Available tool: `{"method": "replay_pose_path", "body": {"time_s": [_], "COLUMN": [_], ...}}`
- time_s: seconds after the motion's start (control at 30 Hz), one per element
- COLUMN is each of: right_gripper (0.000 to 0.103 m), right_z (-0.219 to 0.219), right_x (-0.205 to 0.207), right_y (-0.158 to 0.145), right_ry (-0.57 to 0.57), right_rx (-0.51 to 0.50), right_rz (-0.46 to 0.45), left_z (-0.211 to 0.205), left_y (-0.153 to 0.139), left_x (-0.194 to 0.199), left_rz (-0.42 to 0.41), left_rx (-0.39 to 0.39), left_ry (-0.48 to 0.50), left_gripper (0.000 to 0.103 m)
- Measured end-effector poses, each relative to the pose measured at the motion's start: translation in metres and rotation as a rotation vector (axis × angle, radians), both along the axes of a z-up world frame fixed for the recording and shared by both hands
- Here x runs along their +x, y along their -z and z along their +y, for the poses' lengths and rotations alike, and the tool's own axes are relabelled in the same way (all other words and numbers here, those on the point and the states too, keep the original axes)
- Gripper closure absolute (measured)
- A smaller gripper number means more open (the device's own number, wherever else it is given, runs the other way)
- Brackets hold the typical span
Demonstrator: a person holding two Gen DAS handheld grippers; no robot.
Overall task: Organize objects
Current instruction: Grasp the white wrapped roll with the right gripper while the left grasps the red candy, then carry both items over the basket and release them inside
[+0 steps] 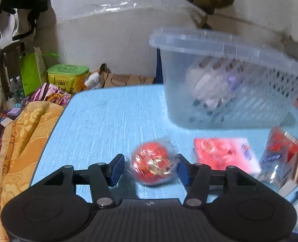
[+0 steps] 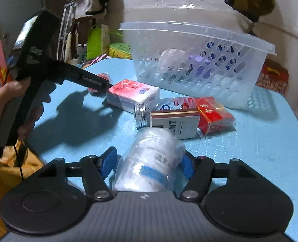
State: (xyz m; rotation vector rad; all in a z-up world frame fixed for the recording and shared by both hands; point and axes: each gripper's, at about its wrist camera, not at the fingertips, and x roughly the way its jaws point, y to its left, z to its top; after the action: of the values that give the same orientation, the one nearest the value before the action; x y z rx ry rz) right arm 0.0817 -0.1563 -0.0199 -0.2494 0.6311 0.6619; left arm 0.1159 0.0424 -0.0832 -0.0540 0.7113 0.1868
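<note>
Clear-wrapped roll (image 2: 151, 161), long axis toward basket (image 2: 199, 64)

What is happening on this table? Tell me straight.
A person is sorting small items with two handheld claws. The left claw is open around a red wrapped ball on the blue table. The right claw brackets a clear wrapped roll; whether it grips is unclear. The clear basket already holds some items.

Cluttered home room, patterned blankets (image 1: 27, 125) beside blue table (image 1: 108, 121), hanging clothes (image 1: 17, 10), shopping bags (image 1: 30, 70)
</note>
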Motion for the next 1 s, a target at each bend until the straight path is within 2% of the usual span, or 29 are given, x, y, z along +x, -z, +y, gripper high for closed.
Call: {"method": "replay_pose_path", "body": {"time_s": [0.1, 0.2, 0.33, 0.5, 0.83, 1.0], "right_gripper": [0.035, 0.047, 0.048, 0.048, 0.048, 0.048], "right_z": [-0.007, -0.013, -0.017, -0.030, -0.057, -0.064], "right_x": [-0.002, -0.003, -0.002, 0.008, 0.021, 0.038], "right_y": [-0.001, -0.002, -0.006, -0.025, -0.062, -0.075], "right_ry": [-0.006, -0.030, -0.029, 0.013, 0.105, 0.158], "right_rx": [-0.005, -0.011, -0.016, 0.056, 0.210, 0.256], "right_rz": [0.001, -0.004, -0.013, -0.024, -0.127, -0.166], "left_z": [0.001, -0.004, -0.011, -0.027, -0.075, -0.076], "left_y": [0.000, 0.000, -0.006, -0.026, -0.056, -0.076], "left_x": [-0.003, -0.007, -0.017, -0.029, -0.053, -0.055], "left_rz": [-0.020, -0.034, -0.093, -0.171, -0.285, -0.330], "left_rx": [0.004, 0.038, 0.086, 0.101, 0.117, 0.085], "left_ry": [0.016, 0.029, 0.051, 0.093, 0.246, 0.249], "left_gripper": [0.047, 0.055, 0.057, 0.057, 0.057, 0.057]}}
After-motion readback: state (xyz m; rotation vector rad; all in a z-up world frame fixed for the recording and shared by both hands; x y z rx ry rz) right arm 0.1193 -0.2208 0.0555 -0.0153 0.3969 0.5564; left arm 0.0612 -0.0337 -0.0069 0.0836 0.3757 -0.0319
